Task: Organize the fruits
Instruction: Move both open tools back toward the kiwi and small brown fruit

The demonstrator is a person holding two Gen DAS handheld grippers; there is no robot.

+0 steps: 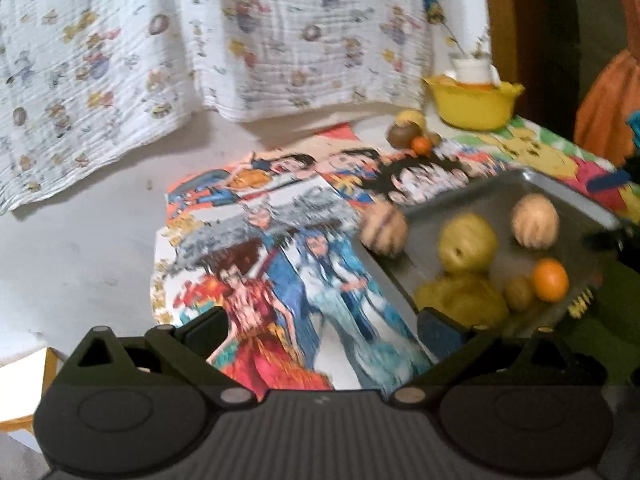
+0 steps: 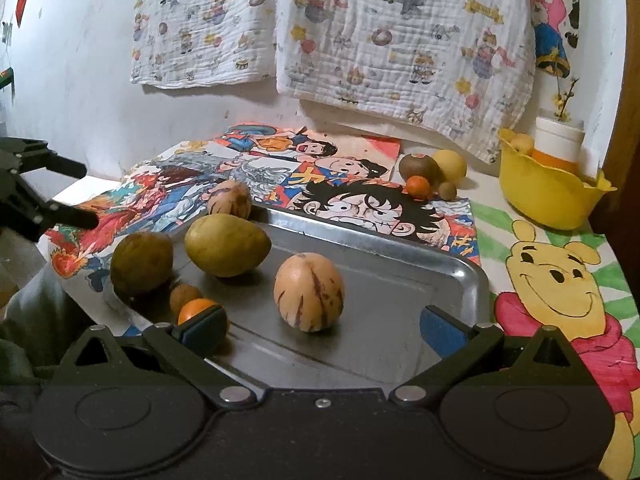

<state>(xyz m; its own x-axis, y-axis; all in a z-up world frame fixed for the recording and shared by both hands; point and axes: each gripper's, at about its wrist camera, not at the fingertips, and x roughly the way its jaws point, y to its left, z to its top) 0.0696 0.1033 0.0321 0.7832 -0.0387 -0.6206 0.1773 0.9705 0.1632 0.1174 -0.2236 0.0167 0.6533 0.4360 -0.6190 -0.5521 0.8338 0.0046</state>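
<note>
A metal tray (image 2: 400,248) (image 1: 472,192) holds a striped pepino melon (image 2: 309,292), a green mango (image 2: 227,245), a brown-green fruit (image 2: 141,263), a small brown fruit (image 2: 184,296) and a small orange (image 2: 196,309). A second striped melon (image 2: 229,199) sits at the tray's far corner (image 1: 384,230). My right gripper (image 2: 322,326) is open and empty just in front of the striped melon. My left gripper (image 1: 324,326) is open and empty over the cartoon posters, left of the tray; it shows in the right wrist view (image 2: 72,192).
More fruit (image 2: 428,174) lies loose behind the tray. A yellow bowl (image 2: 548,196) with a white cup stands at the back right. Cartoon posters (image 1: 260,240) and a Pooh drawing (image 2: 560,280) cover the table. A printed cloth (image 2: 380,48) hangs on the wall.
</note>
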